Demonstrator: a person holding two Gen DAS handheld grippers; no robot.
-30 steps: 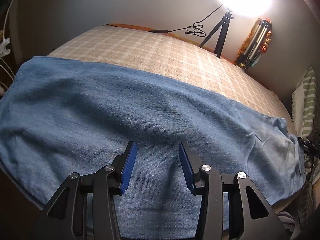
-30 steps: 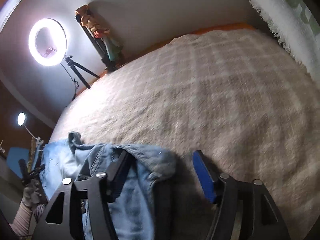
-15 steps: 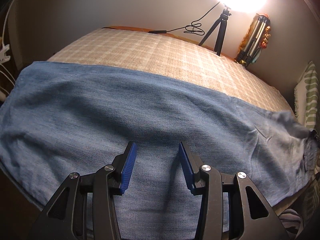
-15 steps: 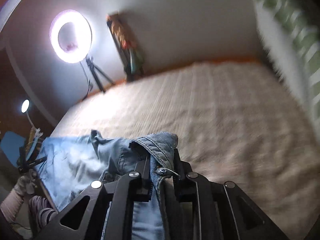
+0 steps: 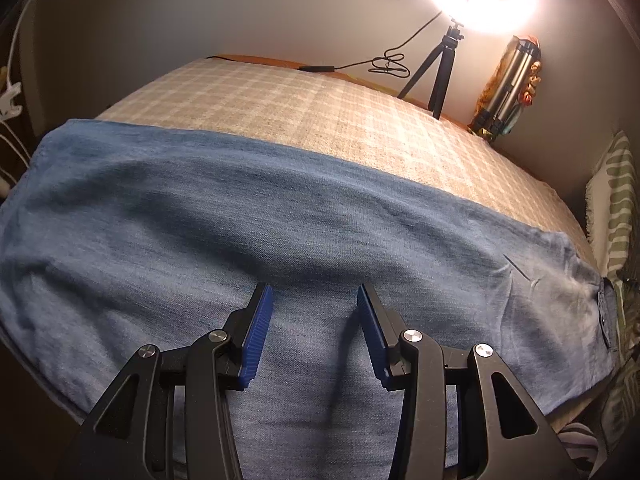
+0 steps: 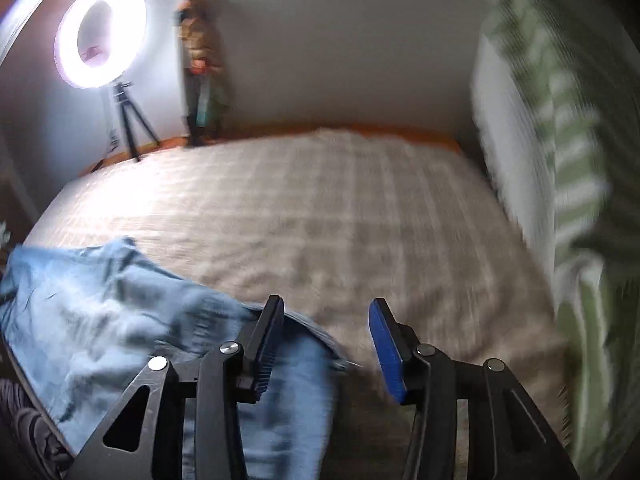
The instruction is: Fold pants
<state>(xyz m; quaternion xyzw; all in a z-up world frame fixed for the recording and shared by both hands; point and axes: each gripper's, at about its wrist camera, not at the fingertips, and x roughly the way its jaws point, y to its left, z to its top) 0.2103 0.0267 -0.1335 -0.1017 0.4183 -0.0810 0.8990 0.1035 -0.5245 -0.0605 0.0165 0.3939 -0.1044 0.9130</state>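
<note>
Pants (image 5: 280,240) spread flat across the lower half of the left view, on the checked bedspread (image 5: 320,120), legs stacked, probably so as to take a crosswise fold. Left gripper (image 5: 314,336) low at centre, jaws partly apart, pressing on nothing, denim beneath rather than between them; likely waiting for the other end. Right gripper (image 6: 326,344) at bottom centre of its blurred view, jaws just opened again, partly apart, nothing gripped; waistband end (image 6: 316,336) lying loose below the gap, rumpled cloth trailing to lower left, so seemingly just let go, perhaps for a better hold. Ring light (image 6: 100,34) on a tripod (image 6: 130,128) at upper left, striped pillow (image 6: 560,160) along the right edge, both well apart from the denim. Nothing in the way of a fold.
</note>
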